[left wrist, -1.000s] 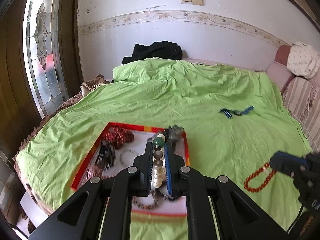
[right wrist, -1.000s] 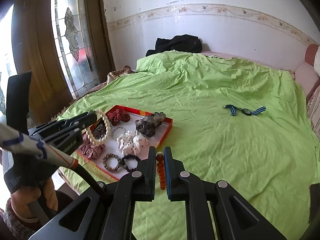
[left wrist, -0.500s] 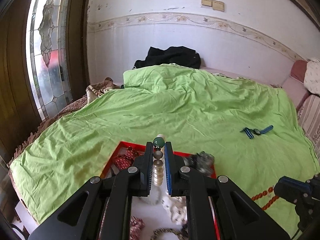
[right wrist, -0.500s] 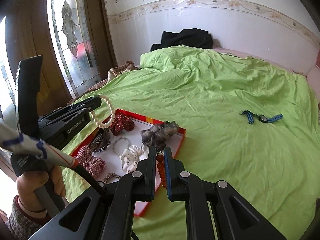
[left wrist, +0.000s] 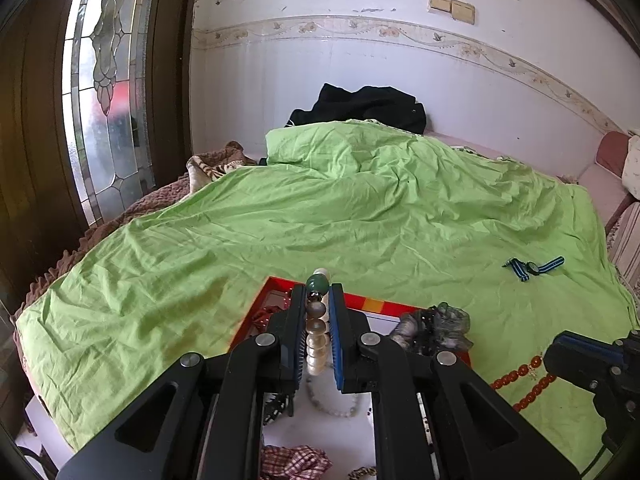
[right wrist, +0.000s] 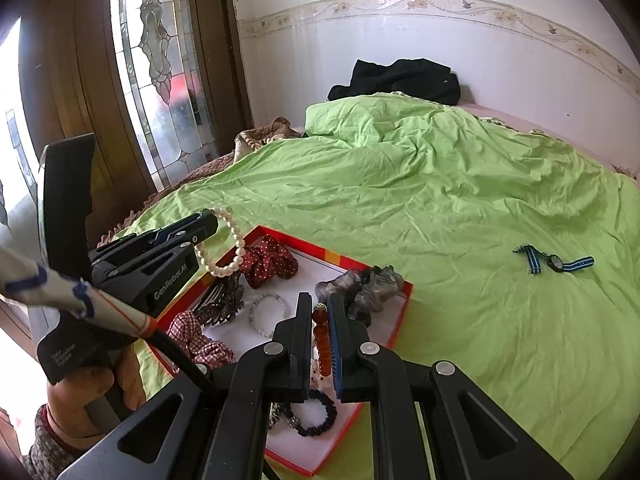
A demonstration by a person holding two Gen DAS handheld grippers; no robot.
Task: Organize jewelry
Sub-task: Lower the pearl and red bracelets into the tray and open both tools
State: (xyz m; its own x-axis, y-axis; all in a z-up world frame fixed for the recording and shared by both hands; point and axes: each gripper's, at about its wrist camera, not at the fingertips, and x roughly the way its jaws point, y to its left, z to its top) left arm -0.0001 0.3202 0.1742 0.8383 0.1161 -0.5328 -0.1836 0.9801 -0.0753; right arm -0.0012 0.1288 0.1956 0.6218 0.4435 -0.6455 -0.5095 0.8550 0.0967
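At the far left a stained-glass door (right wrist: 160, 76) stands beside the bed, whose green sheet (left wrist: 360, 216) carries everything else. Near the bed's left edge lies the red-rimmed tray (right wrist: 394, 320), white inside, holding a checked scrunchie (right wrist: 192, 340), a dark hair claw (right wrist: 222, 300), a red dotted scrunchie (right wrist: 272, 262), a pale bead bracelet (right wrist: 268, 312), a grey scrunchie (right wrist: 364, 288) at its far right corner and a black bead bracelet (right wrist: 320, 416) near its front. The left gripper (left wrist: 317, 304) is pinched on a pearl bracelet (left wrist: 316, 344) with one green bead; the right wrist view shows what the left cannot, that the strand hangs as a loop (right wrist: 228, 244) from the fingertips above the tray's far left corner. The right gripper (right wrist: 320, 312) is nipped on an amber bead bracelet (right wrist: 322, 344), its beads lined along the fingers, pointing away over the tray; the left wrist view alone shows the rest of that strand (left wrist: 520, 384) trailing onto the sheet just right of the tray. Well apart, to the right, a blue-striped watch (right wrist: 554, 260) lies flat, its strap running left to right. A black garment (left wrist: 360, 108) is heaped at the far wall.
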